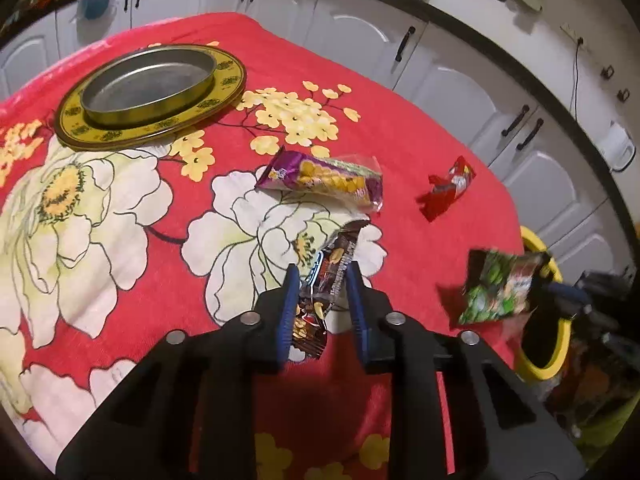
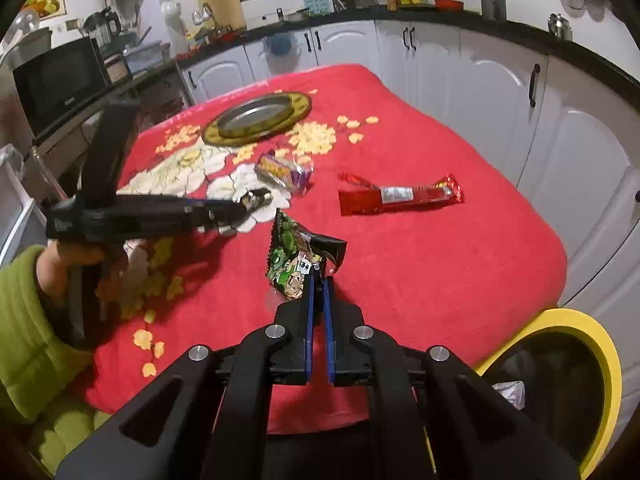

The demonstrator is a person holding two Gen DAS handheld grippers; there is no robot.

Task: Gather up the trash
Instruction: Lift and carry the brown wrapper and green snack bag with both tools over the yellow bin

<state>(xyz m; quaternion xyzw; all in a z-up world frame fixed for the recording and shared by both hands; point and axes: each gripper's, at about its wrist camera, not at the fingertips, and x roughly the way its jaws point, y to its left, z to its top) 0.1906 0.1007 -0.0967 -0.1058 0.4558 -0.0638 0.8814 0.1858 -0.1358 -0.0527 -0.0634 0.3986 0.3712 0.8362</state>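
My left gripper (image 1: pixel 322 274) is shut on a brown peanut-bar wrapper (image 1: pixel 332 276), which stands slanted between the blue pads over the red floral cloth (image 1: pixel 400 140). In the right wrist view the same gripper (image 2: pixel 244 206) reaches in from the left, held by a hand in a green sleeve. My right gripper (image 2: pixel 320 276) is shut on a corner of a green snack packet (image 2: pixel 290 258) and holds it above the cloth; that packet (image 1: pixel 500 288) looks blurred in the left view. A purple biscuit wrapper (image 1: pixel 324 180) and a red wrapper (image 1: pixel 448 188) lie flat further out.
A yellow-rimmed bin (image 2: pixel 600 344) stands beside the table's near right corner, with something pale inside. A round tin on a yellow patterned tray (image 1: pixel 224 100) sits at the table's far side. White kitchen cabinets (image 2: pixel 500 92) run close along the far and right edges.
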